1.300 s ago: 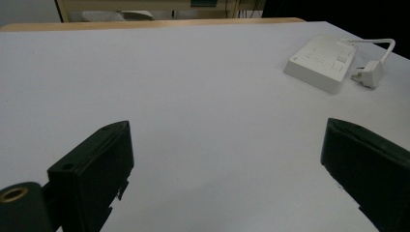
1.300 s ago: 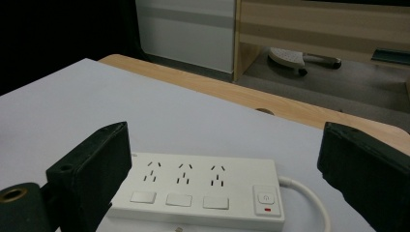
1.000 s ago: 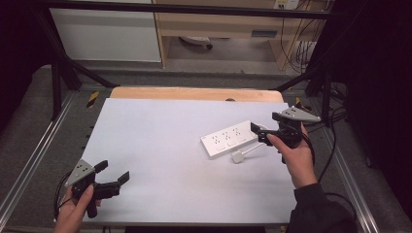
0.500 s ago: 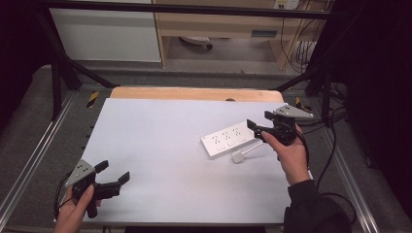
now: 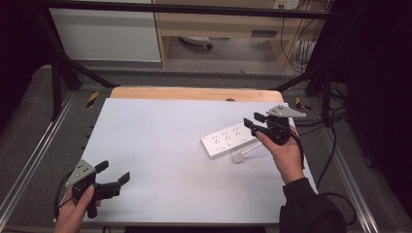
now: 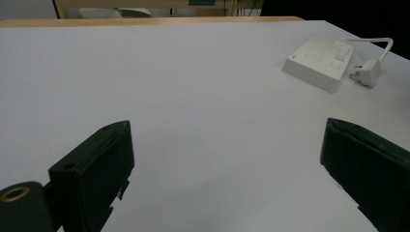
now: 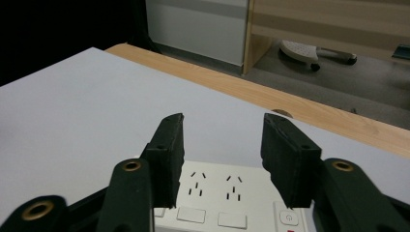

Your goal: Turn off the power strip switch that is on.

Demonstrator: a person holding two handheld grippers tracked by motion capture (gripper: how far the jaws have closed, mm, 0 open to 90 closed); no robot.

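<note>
White sheet covering the table [image 5: 160, 145], bare over most of its width, with a strip of pale wood [image 5: 194, 93] left showing along the far edge. Beyond that edge, grey floor, a white cabinet front [image 5: 104, 34] and a wooden shelf unit [image 5: 223, 24] with a light-coloured object on the floor beneath it – too small to tell what. Dark metal frame rails down both sides of the table; black cables [image 5: 335, 145] trailing off to the right.

No containers anywhere on the sheet.

On the right half, lying flat and slanted: a white power strip [image 5: 228, 140] with several socket groups and a row of switches along its near side. Just beside its near end, a white plug [image 5: 237, 157] on a short white cord [image 6: 367, 42] curving back to the strip.

Right gripper [image 5: 251, 121] held over the far right end of the strip by the right hand [image 5: 284, 150], jaws parted to a moderate gap with nothing between them – sockets visible below and between them in the right gripper view [image 7: 220, 159]. Touching the strip or just above it, cannot tell.

Left gripper [image 5: 114, 174] near the front left corner, gripped by the left hand [image 5: 75, 211], well apart from the strip, jaws spread wide over bare sheet [image 6: 227, 183].
</note>
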